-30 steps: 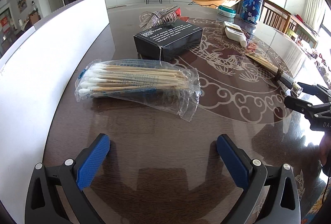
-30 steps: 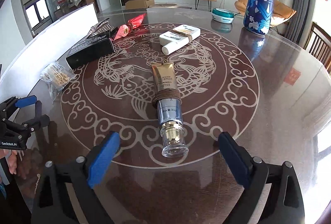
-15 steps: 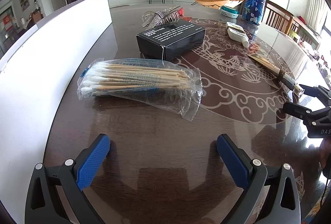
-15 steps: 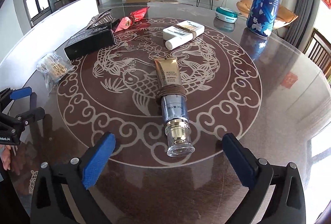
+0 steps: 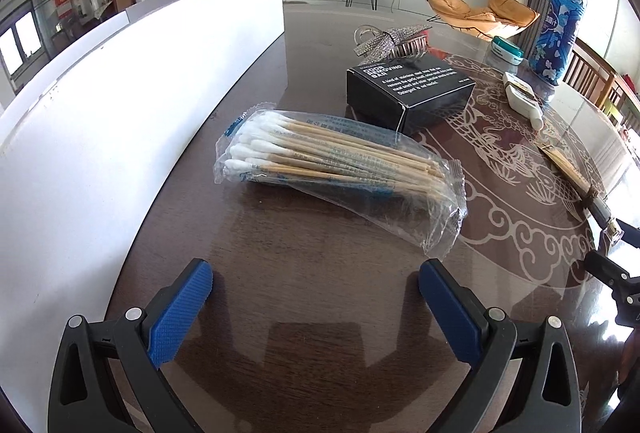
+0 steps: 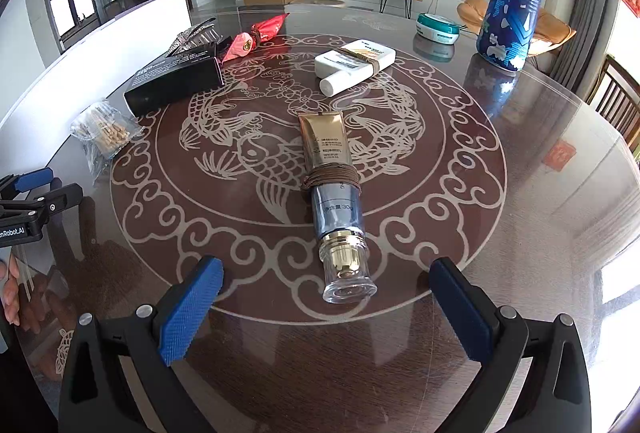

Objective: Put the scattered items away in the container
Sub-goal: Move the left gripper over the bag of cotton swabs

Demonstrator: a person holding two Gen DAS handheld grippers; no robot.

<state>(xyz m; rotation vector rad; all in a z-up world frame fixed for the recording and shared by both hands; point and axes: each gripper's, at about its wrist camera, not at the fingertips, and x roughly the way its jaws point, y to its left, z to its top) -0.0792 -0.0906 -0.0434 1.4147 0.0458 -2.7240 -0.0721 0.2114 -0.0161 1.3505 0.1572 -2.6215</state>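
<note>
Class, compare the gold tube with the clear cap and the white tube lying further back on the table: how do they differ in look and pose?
The gold tube with the clear cap is slim, its cap toward the right gripper; the white flat tube is broader, its white cap pointing left and toward the camera. The gold tube has thin brown cord coiled around its middle; the white one wears a single brown band. Both lie flat on the glass-topped table.

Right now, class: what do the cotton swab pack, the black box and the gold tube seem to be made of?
Cotton swab pack: thin clear plastic film, crinkled and glossy; the sticks look wooden with white cotton tips.
Black box: apparently matte printed cardboard with crisp folded edges.
Gold tube: probably metallic-finish plastic, with a clear, shiny cap.
</note>
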